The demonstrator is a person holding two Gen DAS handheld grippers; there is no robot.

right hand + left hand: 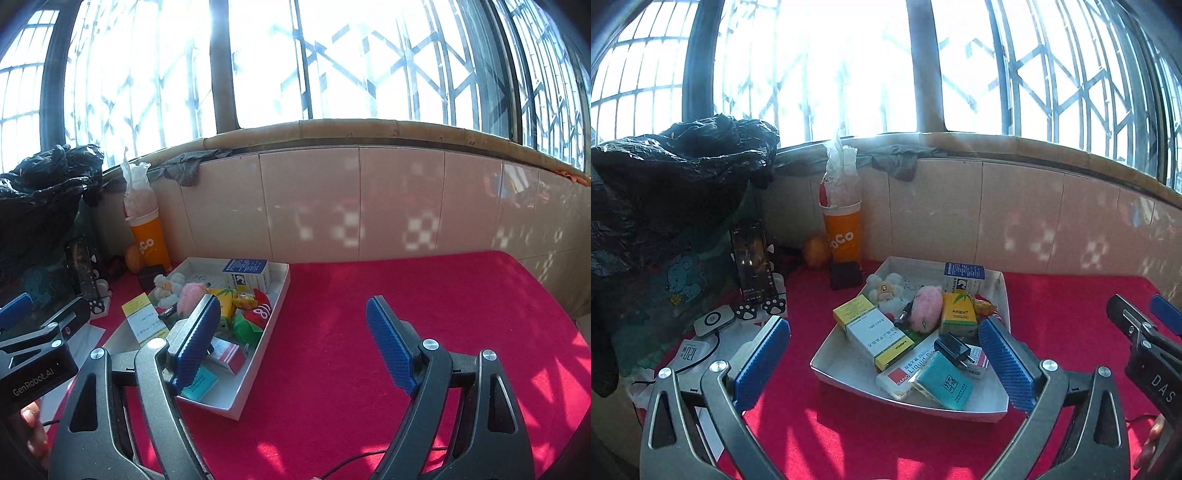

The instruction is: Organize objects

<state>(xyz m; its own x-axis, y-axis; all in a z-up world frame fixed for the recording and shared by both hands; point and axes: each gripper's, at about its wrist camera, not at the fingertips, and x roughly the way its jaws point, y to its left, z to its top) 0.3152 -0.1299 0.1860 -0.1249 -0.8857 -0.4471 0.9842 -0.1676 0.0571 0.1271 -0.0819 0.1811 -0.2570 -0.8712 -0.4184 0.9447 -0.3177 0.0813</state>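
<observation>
A white tray sits on the red cloth, filled with several small items. Among them are a yellow-and-white box, a teal packet, a black plug, a pink plush and a blue-and-white box. My left gripper hovers open in front of the tray, holding nothing. In the right wrist view the tray lies at lower left, with a red-and-green plush inside. My right gripper is open and empty over the bare red cloth, to the right of the tray.
An orange cup stuffed with tissue stands by the tiled wall. To the left are a phone on a paw stand, a white power bank and a black plastic bag. Red cloth stretches to the right.
</observation>
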